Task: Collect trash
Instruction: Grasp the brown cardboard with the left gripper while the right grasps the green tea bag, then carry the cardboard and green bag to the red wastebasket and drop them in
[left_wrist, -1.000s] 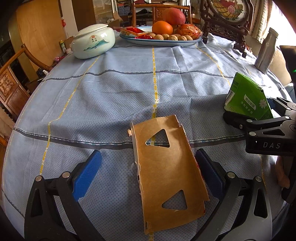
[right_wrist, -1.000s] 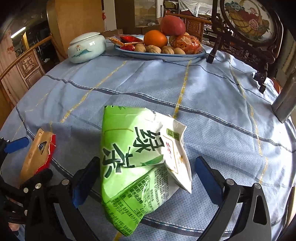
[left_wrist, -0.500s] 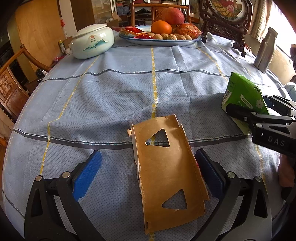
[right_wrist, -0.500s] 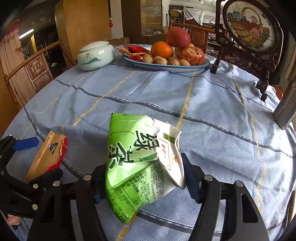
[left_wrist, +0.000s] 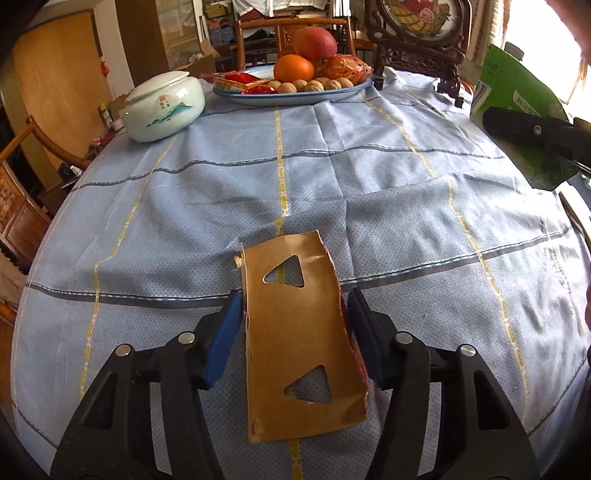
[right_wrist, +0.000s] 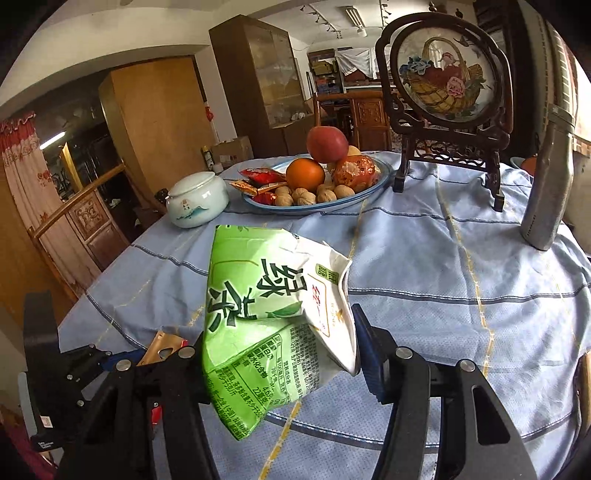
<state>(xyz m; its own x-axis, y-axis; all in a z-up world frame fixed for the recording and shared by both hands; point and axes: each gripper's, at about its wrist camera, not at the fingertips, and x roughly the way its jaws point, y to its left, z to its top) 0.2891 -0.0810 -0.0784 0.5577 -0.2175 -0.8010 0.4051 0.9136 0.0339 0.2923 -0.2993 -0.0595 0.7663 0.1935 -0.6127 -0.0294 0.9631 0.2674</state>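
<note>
Blue cloth with yellow and dark stripes covers the round counter, which stands in a room of carved wooden furniture.

Far left on it stands one lidded porcelain jar, well apart from the work, evidently tableware and no trash. Beside it lies one oval fruit platter with one orange, one large red fruit, a wrapped item and a row of walnuts; about five show, the exact count uncertain. Red snack packets lie at the platter's left end, number unclear.

In the centre, one torn brown cardboard piece with two triangular cut-outs lies flat on the cloth. The left tongs straddle it, blue pads at either long edge, jaws closing; contact looks made or nearly made, and I judge the grip not yet secure. The edgewise approach suits a thin flat sheet.

To the right, the right tongs clamp one green tea packet across its width, and it hangs clear of the cloth, apparently lifted for removal. One framed embroidery screen stands behind. One grey metal bottle stands upright at the far right.

Trash items in hand: two. No bin is in view.
</note>
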